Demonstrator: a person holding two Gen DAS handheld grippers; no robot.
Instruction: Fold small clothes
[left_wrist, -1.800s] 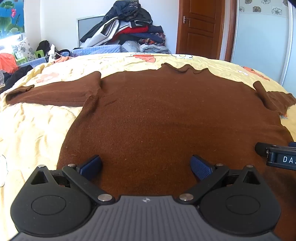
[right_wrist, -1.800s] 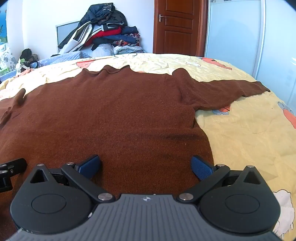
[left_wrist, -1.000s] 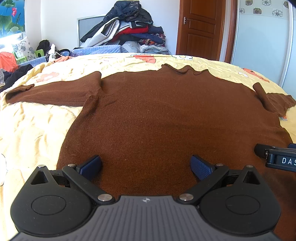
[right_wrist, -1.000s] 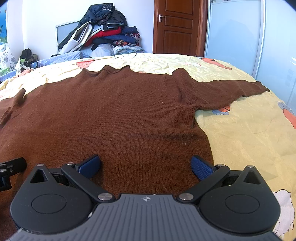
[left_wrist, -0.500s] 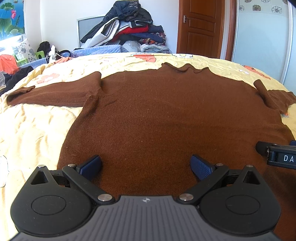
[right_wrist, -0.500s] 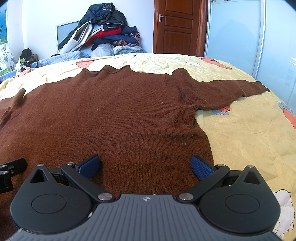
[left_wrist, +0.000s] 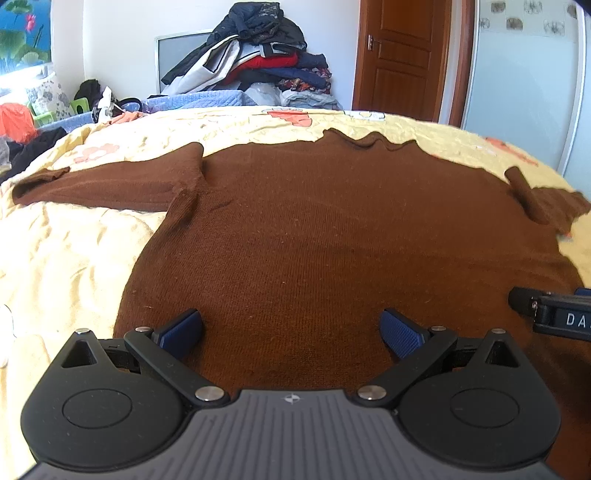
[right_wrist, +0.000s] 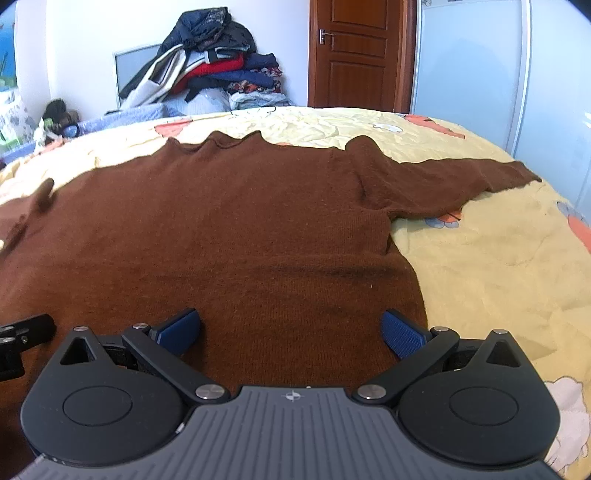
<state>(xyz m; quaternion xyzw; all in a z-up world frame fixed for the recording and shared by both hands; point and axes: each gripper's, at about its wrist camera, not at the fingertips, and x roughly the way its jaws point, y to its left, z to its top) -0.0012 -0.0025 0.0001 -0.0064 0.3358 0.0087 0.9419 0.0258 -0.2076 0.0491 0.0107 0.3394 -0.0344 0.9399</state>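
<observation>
A brown knitted sweater (left_wrist: 332, 229) (right_wrist: 229, 236) lies flat on the bed, collar at the far side and both sleeves spread outward. My left gripper (left_wrist: 291, 328) hovers over the hem area, open, blue pads wide apart with only cloth below. My right gripper (right_wrist: 291, 328) is likewise open over the hem near the sweater's right side. The left sleeve (left_wrist: 107, 184) stretches toward the left edge; the right sleeve (right_wrist: 450, 181) stretches right. Each gripper's body shows at the edge of the other's view.
The bed has a yellow cartoon-print sheet (right_wrist: 480, 266) (left_wrist: 62, 258). A pile of clothes (left_wrist: 255, 62) is heaped against the far wall. A brown wooden door (right_wrist: 354, 55) and a pale wardrobe panel (right_wrist: 469, 62) stand behind the bed.
Nothing has visibly changed beyond a very slight drift of the left wrist view; both grippers stay open above the sweater.
</observation>
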